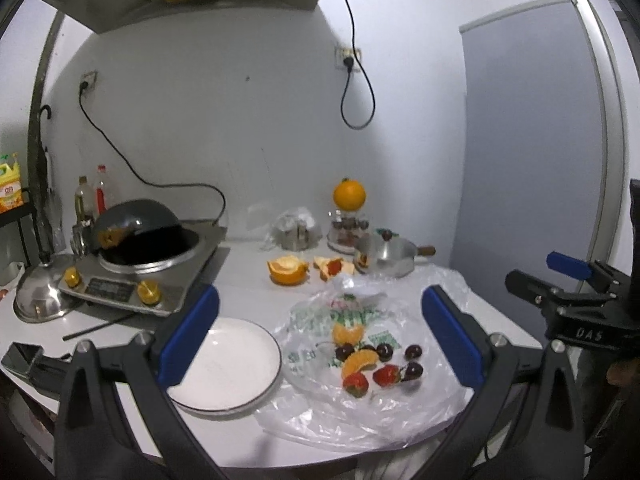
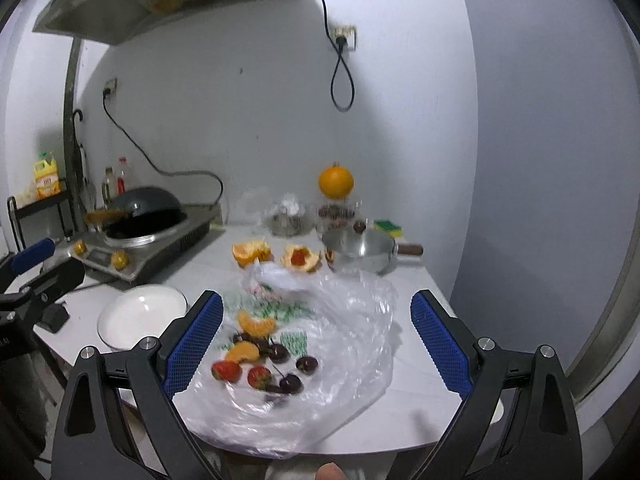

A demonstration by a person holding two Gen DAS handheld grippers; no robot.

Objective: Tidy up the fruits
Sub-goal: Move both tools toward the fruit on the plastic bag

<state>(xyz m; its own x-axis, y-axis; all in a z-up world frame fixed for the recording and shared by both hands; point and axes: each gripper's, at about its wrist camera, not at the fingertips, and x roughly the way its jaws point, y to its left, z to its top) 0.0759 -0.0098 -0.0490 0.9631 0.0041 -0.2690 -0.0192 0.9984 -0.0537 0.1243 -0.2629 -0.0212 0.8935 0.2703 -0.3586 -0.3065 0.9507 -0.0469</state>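
Fruits (image 2: 260,360) before right gripper (image 2: 316,344) (agape)

The plastic bag (image 1: 384,396) is clear, crinkled and glossy. The plate (image 1: 240,368) looks glazed and smooth, and the pot (image 2: 360,256) is shiny metal. The counter (image 1: 248,276) is smooth, white and matt.

plate (image 1: 224,364) left of fruit-laden bag (image 1: 424,384)

left tool (image 1: 320,334): jaws wide apart, holding nothing | right tool (image 2: 316,340): jaws wide apart, holding nothing
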